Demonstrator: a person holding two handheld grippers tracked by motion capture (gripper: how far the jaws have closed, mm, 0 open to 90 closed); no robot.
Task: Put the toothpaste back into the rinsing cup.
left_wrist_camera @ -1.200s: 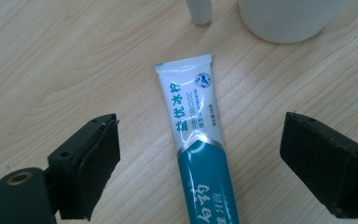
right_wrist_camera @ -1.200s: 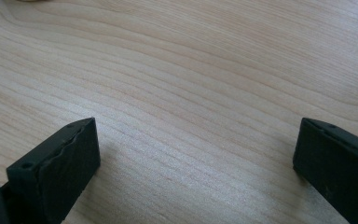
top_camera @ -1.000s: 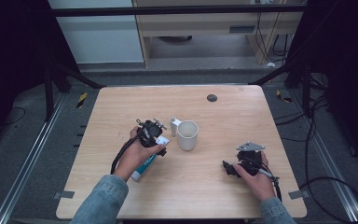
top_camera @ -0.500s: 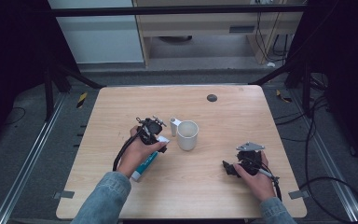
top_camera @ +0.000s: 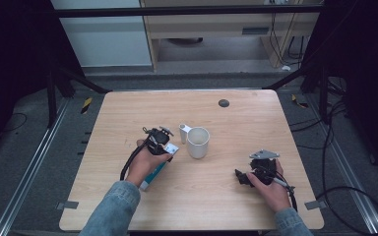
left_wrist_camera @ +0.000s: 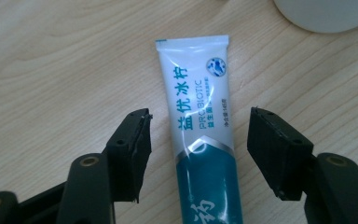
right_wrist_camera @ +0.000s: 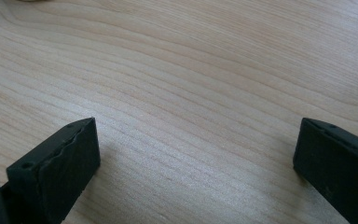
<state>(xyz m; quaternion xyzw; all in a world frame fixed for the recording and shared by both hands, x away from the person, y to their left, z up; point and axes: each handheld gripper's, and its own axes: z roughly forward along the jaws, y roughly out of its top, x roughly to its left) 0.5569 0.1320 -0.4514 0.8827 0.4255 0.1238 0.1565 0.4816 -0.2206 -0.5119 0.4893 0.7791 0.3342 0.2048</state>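
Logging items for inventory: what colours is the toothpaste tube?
White above, teal below: toothpaste tube, clearest in the left gripper view.

light: even, table bright, surroundings dark | close views soft, mild glare

A: Surface? 
B: Pale wooden rectangular table point(top_camera: 128, 113), light grain, rounded corners.

A: Items resting on it? 
B: White ceramic mug point(top_camera: 198, 142) upright near centre, handle toward far left. White-and-teal plastic toothpaste tube point(left_wrist_camera: 200, 130) lying flat just left of the mug, crimped end toward it. Small dark round disc point(top_camera: 223, 103) near the far edge, well apart from both; what it is cannot be told.
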